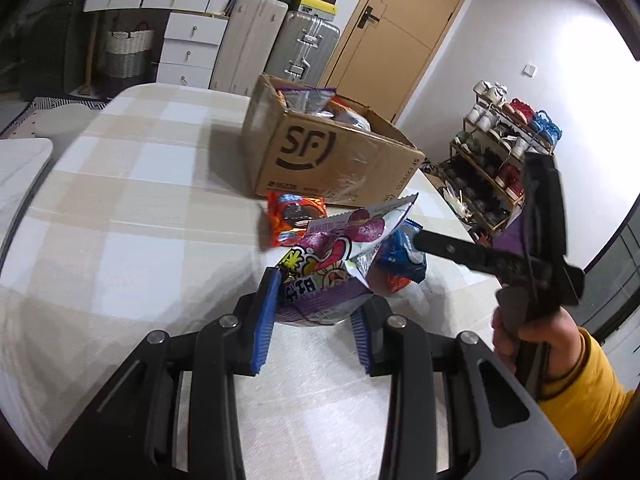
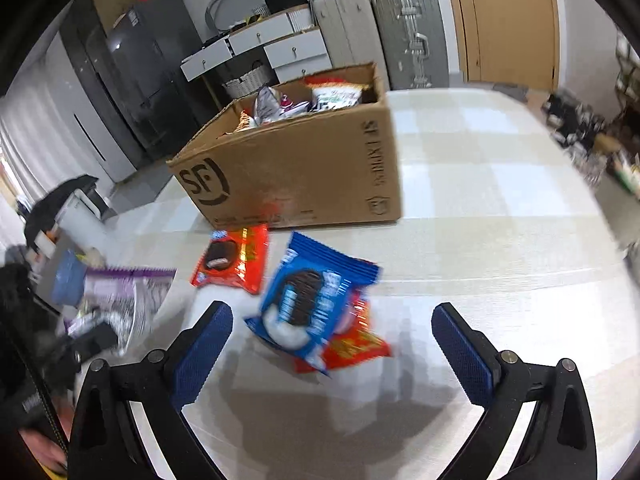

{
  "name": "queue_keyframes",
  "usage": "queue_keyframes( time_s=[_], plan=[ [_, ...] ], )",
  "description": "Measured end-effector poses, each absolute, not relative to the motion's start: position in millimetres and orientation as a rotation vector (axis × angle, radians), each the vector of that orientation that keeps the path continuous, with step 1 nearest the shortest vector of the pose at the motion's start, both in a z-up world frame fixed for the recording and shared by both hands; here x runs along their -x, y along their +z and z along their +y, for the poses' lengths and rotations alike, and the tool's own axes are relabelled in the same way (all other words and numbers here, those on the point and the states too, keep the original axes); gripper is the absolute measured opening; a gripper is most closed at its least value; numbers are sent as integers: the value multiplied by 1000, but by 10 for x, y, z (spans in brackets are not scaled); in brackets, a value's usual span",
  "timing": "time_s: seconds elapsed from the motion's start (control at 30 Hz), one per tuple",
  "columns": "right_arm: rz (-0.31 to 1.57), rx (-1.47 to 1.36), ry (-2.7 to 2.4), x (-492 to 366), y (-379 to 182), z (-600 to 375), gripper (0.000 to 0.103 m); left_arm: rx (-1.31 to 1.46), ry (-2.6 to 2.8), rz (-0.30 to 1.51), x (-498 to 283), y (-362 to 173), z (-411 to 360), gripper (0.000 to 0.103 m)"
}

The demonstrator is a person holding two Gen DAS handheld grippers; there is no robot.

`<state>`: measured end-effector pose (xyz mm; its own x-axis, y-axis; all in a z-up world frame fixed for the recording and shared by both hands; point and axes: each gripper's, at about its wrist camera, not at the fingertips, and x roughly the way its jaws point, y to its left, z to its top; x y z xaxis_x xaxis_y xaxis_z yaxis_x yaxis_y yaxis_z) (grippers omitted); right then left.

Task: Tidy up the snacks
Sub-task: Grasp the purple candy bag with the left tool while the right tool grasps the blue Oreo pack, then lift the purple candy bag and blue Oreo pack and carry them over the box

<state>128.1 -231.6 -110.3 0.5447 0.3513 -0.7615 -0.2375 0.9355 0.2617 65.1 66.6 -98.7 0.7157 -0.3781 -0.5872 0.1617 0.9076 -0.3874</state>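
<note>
Box (image 2: 304, 176) already has a few packs. Left gripper (image 1: 312, 304) clamps a purple packet (image 1: 320, 272); right gripper (image 2: 332, 344) hangs wide apart over blue cookies (image 2: 308, 300), orange pack (image 2: 232, 260) left.

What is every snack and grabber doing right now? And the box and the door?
left gripper: jaws shut on the purple snack bag.
purple snack bag: held, lifted off the table.
right gripper: jaws open, empty, over the blue cookie pack.
blue cookie pack: lying on a red pack.
orange cookie pack: flat on the table, by the box.
cardboard box: open, snacks inside.
door: closed.
</note>
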Motion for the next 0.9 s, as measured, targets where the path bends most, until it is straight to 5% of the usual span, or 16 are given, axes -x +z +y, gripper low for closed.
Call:
queue_keyframes(
  time_s=[0.13,0.2,0.53,0.9],
  plan=[
    [962,-72,344,-1412,-1180,-2081,96,335,-288,702,-517,-993,816,31],
    [982,-18,322,-1477,-1225,-1968,79,328,-274,696,-465,-985,861,31],
    [1001,-20,302,-1499,-1314,-1951,49,331,-264,674,-294,-920,939,31],
    [994,-123,383,-1380,-1306,-2180,46,311,-261,680,-254,-859,844,31]
  ],
)
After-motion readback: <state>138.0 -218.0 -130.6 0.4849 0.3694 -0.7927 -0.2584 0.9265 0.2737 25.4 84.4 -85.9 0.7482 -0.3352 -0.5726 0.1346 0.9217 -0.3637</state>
